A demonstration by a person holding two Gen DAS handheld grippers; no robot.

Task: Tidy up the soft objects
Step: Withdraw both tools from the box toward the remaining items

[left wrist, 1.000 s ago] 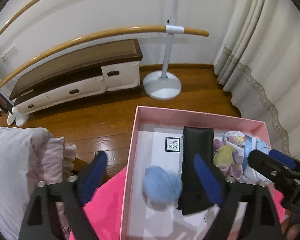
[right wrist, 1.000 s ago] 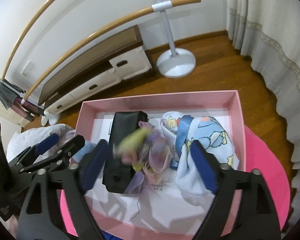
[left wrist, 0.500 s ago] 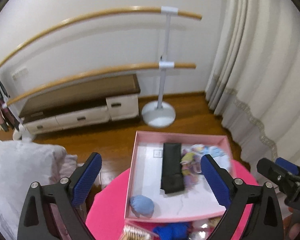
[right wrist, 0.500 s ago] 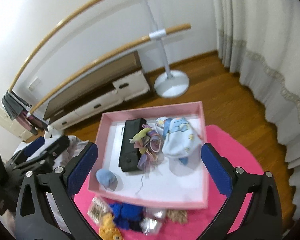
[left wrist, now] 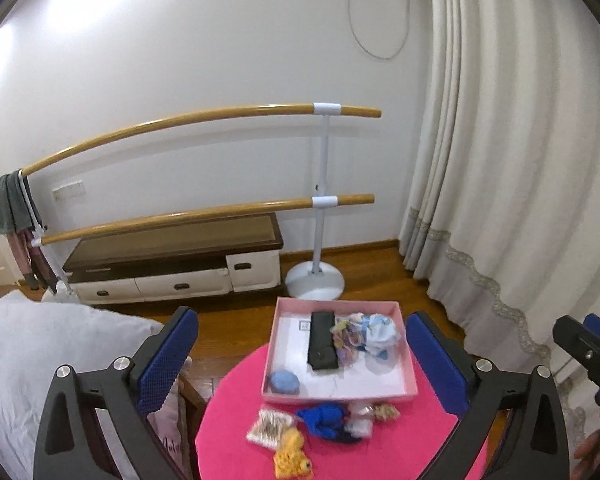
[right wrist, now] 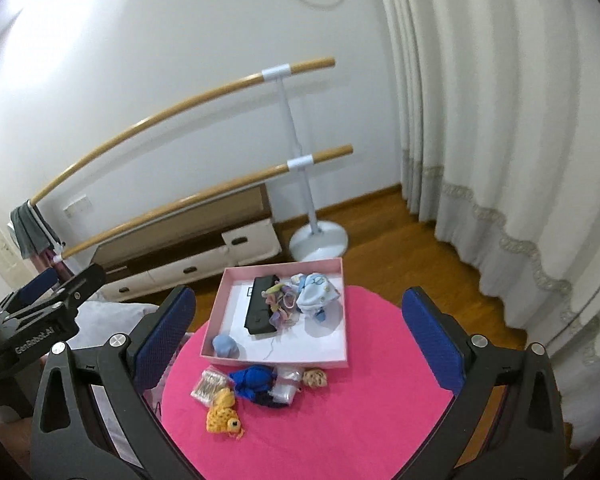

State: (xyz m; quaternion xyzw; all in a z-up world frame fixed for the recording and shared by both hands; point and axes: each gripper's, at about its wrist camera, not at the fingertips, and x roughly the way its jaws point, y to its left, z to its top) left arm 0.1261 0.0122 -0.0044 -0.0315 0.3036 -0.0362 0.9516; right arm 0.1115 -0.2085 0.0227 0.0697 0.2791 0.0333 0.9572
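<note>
A pink box (left wrist: 340, 394) (right wrist: 276, 362) stands on the round pink table (left wrist: 380, 440) (right wrist: 340, 420). In it lie a black pouch (left wrist: 322, 344) (right wrist: 262, 308), a light blue ball (left wrist: 285, 382) (right wrist: 226, 346), pastel hair ties (left wrist: 346, 340) (right wrist: 282, 304) and a pale blue cloth (left wrist: 380, 330) (right wrist: 316, 294). Before the box lie a blue knit piece (left wrist: 324, 418) (right wrist: 254, 378), a yellow knitted fish (left wrist: 290, 456) (right wrist: 222, 414) and a clear packet (left wrist: 268, 426) (right wrist: 210, 384). My left gripper (left wrist: 300, 316) hangs high above, its jaws opening with nothing between them. My right gripper (right wrist: 299, 291) is open and holds nothing.
A double wooden barre on a white stand (left wrist: 315, 276) and a low cabinet (left wrist: 172, 264) line the far wall. Long curtains (left wrist: 500, 200) hang at the right. Grey bedding (left wrist: 40, 352) lies left of the table. Wooden floor surrounds the table.
Both grippers have risen and drawn back from the box, and their jaws have widened. The blue ball and the hair ties, blurred between the jaws a second ago, now lie in the box.
</note>
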